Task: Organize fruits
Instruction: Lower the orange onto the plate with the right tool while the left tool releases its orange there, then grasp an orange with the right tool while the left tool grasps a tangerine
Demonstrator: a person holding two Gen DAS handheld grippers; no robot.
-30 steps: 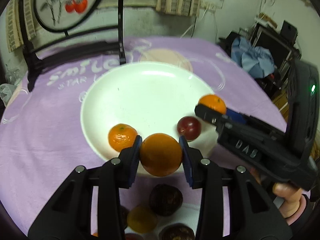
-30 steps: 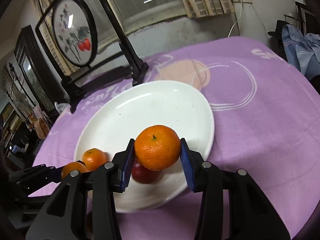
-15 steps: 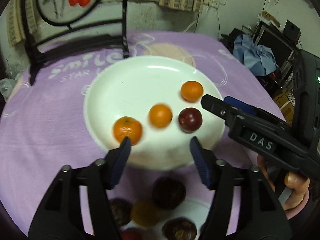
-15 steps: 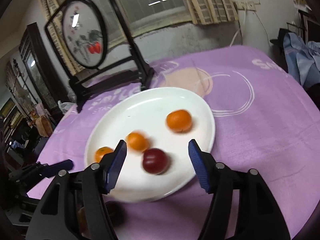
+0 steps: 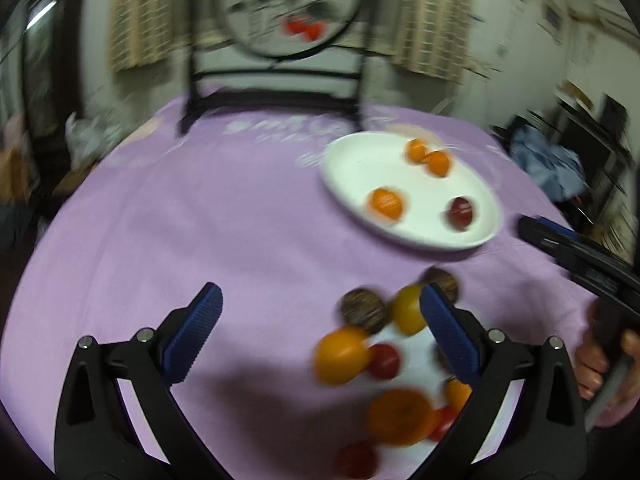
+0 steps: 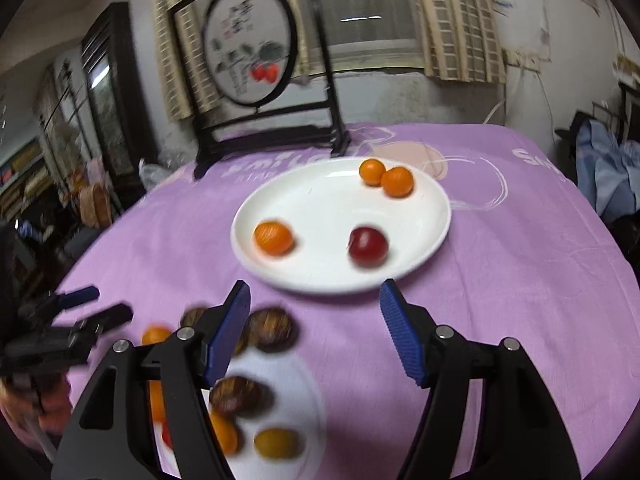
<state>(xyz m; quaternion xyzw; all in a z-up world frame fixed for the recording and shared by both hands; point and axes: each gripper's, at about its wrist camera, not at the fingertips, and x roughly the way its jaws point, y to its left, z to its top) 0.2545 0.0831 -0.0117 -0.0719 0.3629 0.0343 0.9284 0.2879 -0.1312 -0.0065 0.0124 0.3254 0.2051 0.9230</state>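
Right wrist view: both oranges carried a second ago now lie on the white plate [image 6: 434,204], left gripper [image 5: 320,314] and right gripper [image 6: 314,314] wide open and empty, pulled back toward the remaining fruit pile [image 5: 384,356] for another pick.

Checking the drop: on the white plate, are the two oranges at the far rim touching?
Touching. In the right wrist view the two oranges on the white plate overlap edge to edge with no gap; the left wrist view agrees.

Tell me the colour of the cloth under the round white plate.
Purple tablecloth with white print, clearest in the right wrist view.
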